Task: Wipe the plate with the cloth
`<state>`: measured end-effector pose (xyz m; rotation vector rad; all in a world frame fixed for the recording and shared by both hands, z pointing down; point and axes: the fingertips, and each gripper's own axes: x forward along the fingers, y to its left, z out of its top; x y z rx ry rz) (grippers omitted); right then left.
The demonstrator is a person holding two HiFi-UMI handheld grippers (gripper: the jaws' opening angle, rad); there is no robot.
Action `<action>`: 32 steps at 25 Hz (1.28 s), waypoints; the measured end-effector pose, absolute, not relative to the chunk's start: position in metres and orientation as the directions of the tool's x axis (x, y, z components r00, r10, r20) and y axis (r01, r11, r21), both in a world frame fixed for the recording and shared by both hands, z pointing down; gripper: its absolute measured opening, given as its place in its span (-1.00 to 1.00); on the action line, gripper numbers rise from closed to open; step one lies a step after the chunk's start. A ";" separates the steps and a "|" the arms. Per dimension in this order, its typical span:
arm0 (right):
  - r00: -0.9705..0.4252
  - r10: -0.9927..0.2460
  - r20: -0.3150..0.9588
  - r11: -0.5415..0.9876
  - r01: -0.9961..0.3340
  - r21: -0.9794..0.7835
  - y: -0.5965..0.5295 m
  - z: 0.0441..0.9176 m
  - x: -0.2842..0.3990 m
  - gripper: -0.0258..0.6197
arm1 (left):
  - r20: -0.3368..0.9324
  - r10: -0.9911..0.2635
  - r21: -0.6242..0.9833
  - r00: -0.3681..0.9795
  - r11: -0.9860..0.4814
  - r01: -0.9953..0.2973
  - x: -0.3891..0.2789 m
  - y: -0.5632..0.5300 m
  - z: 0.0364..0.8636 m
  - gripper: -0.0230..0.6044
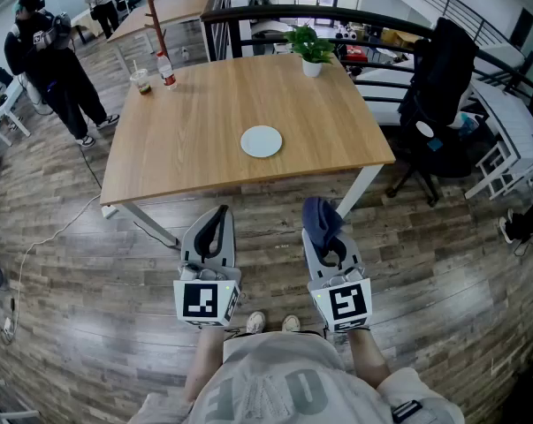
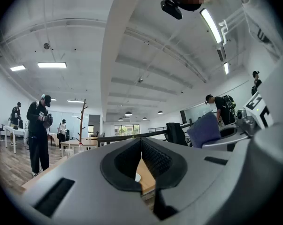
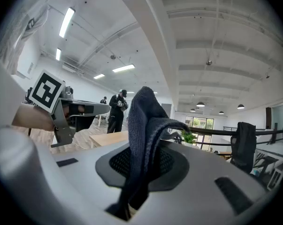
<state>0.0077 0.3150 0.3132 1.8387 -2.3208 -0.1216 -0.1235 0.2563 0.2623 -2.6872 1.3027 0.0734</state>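
A small white plate (image 1: 262, 140) lies near the middle of the wooden table (image 1: 178, 148); through the left gripper's jaws I see a sliver of it (image 2: 138, 177). My right gripper (image 1: 323, 220) is shut on a dark blue cloth (image 1: 320, 215), which stands up between the jaws in the right gripper view (image 3: 146, 130). My left gripper (image 1: 218, 214) is shut and holds nothing. Both grippers hang level in front of the table's near edge, short of the plate.
A potted plant (image 1: 311, 49) stands at the table's far right, a cup (image 1: 141, 80) and a bottle (image 1: 167, 71) at its far left. A black office chair (image 1: 434, 95) is to the right. A person (image 1: 58, 64) stands at the left on the wooden floor.
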 end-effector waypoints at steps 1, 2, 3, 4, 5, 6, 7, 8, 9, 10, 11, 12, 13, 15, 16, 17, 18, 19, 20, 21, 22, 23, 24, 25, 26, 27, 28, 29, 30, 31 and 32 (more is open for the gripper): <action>-0.221 -0.971 0.090 0.233 -0.958 0.168 0.317 0.314 0.012 -0.75 | -0.105 -0.780 -0.118 0.617 -0.607 -0.786 -0.121 0.258 0.264 -0.90; -0.222 -0.971 0.091 0.234 -0.959 0.162 0.318 0.316 0.015 -0.75 | -0.100 -0.783 -0.120 0.614 -0.603 -0.788 -0.118 0.260 0.265 -0.90; -0.222 -0.971 0.093 0.235 -0.959 0.156 0.320 0.317 0.019 -0.75 | -0.096 -0.785 -0.121 0.612 -0.600 -0.790 -0.115 0.261 0.266 -0.90; -0.223 -0.970 0.094 0.235 -0.960 0.151 0.322 0.318 0.023 -0.75 | -0.095 -0.787 -0.124 0.609 -0.598 -0.792 -0.112 0.263 0.266 -0.90; -0.224 -0.970 0.095 0.236 -0.961 0.146 0.324 0.319 0.027 -0.75 | -0.095 -0.788 -0.127 0.608 -0.596 -0.793 -0.109 0.264 0.265 -0.90; -0.225 -0.970 0.097 0.237 -0.961 0.143 0.326 0.320 0.031 -0.75 | -0.095 -0.789 -0.133 0.607 -0.594 -0.794 -0.106 0.265 0.264 -0.90; -0.227 -0.969 0.099 0.239 -0.961 0.141 0.328 0.322 0.034 -0.75 | -0.095 -0.791 -0.138 0.605 -0.591 -0.794 -0.102 0.267 0.264 -0.90; -0.229 -0.968 0.102 0.242 -0.960 0.140 0.331 0.324 0.037 -0.75 | -0.094 -0.792 -0.143 0.603 -0.589 -0.796 -0.099 0.268 0.263 -0.90; -0.231 -0.967 0.106 0.244 -0.960 0.140 0.333 0.327 0.039 -0.75 | -0.094 -0.794 -0.146 0.601 -0.586 -0.797 -0.097 0.270 0.263 -0.90; -0.234 -0.966 0.109 0.248 -0.959 0.138 0.335 0.329 0.042 -0.75 | -0.093 -0.795 -0.145 0.599 -0.585 -0.798 -0.094 0.272 0.264 -0.90; -0.237 -0.965 0.114 0.252 -0.958 0.137 0.337 0.331 0.045 -0.75 | -0.092 -0.796 -0.142 0.598 -0.584 -0.799 -0.092 0.274 0.265 -0.90; -0.240 -0.963 0.119 0.255 -0.957 0.135 0.339 0.334 0.048 -0.75 | -0.091 -0.796 -0.139 0.598 -0.585 -0.799 -0.089 0.277 0.266 -0.90; -0.242 -0.963 0.121 0.257 -0.957 0.133 0.341 0.336 0.051 -0.75 | -0.088 -0.796 -0.137 0.599 -0.586 -0.799 -0.086 0.279 0.268 -0.90; -0.245 -0.962 0.122 0.260 -0.958 0.124 0.343 0.339 0.056 -0.75 | -0.081 -0.797 -0.141 0.599 -0.585 -0.798 -0.082 0.284 0.271 -0.90; -0.248 -0.961 0.123 0.262 -0.958 0.119 0.344 0.340 0.056 -0.75 | -0.078 -0.799 -0.142 0.597 -0.583 -0.800 -0.082 0.285 0.272 -0.90; -0.252 -0.960 0.124 0.266 -0.957 0.117 0.345 0.341 0.057 -0.75 | -0.076 -0.801 -0.142 0.594 -0.581 -0.802 -0.082 0.286 0.273 -0.90; -0.256 -0.959 0.124 0.270 -0.956 0.116 0.347 0.342 0.056 -0.75 | -0.075 -0.803 -0.138 0.591 -0.579 -0.804 -0.083 0.285 0.275 -0.90; -0.259 -0.958 0.125 0.273 -0.955 0.117 0.348 0.343 0.056 -0.75 | -0.075 -0.805 -0.132 0.588 -0.577 -0.806 -0.084 0.284 0.276 -0.90; -0.259 -0.958 0.126 0.274 -0.954 0.119 0.348 0.343 0.057 -0.75 | -0.077 -0.806 -0.127 0.586 -0.575 -0.808 -0.084 0.282 0.277 -0.90; -0.255 -0.959 0.126 0.270 -0.955 0.123 0.348 0.343 0.058 -0.75 | -0.078 -0.807 -0.124 0.585 -0.575 -0.809 -0.083 0.279 0.276 -0.90; -0.250 -0.960 0.126 0.265 -0.956 0.125 0.346 0.342 0.061 -0.75 | -0.079 -0.807 -0.123 0.585 -0.574 -0.809 -0.081 0.276 0.276 -0.90; -0.244 -0.962 0.125 0.259 -0.958 0.124 0.344 0.342 0.064 -0.75 | -0.081 -0.807 -0.123 0.585 -0.574 -0.810 -0.079 0.273 0.275 -0.90; -0.239 -0.963 0.125 0.254 -0.960 0.119 0.342 0.342 0.067 -0.75 | -0.084 -0.807 -0.122 0.585 -0.574 -0.810 -0.077 0.270 0.275 -0.90; -0.235 -0.964 0.126 0.249 -0.962 0.112 0.338 0.343 0.070 -0.75 | -0.087 -0.806 -0.120 0.586 -0.575 -0.809 -0.075 0.266 0.276 -0.90; -0.230 -0.965 0.127 0.243 -0.965 0.103 0.334 0.346 0.074 -0.75 | -0.091 -0.802 -0.116 0.590 -0.580 -0.806 -0.072 0.262 0.278 -0.90; -0.223 -0.966 0.129 0.236 -0.967 0.095 0.330 0.348 0.078 -0.75 | -0.093 -0.798 -0.110 0.596 -0.586 -0.802 -0.068 0.257 0.281 -0.90; -0.216 -0.968 0.131 0.228 -0.969 0.091 0.325 0.351 0.082 -0.75 | -0.093 -0.793 -0.105 0.602 -0.593 -0.798 -0.064 0.250 0.285 -0.90; -0.209 -0.969 0.132 0.221 -0.971 0.091 0.319 0.353 0.085 -0.74 | -0.091 -0.790 -0.099 0.606 -0.599 -0.795 -0.060 0.242 0.287 -0.90; -0.204 -0.970 0.133 0.217 -0.972 0.093 0.310 0.353 0.087 -0.75 | -0.090 -0.787 -0.092 0.610 -0.603 -0.792 -0.056 0.231 0.289 -0.90; -0.203 -0.970 0.135 0.217 -0.972 0.095 0.300 0.352 0.088 -0.75 | -0.088 -0.785 -0.084 0.613 -0.607 -0.790 -0.053 0.218 0.289 -0.90; -0.204 -0.969 0.140 0.219 -0.971 0.094 0.287 0.349 0.088 -0.75 | -0.087 -0.783 -0.075 0.616 -0.612 -0.787 -0.050 0.204 0.287 -0.90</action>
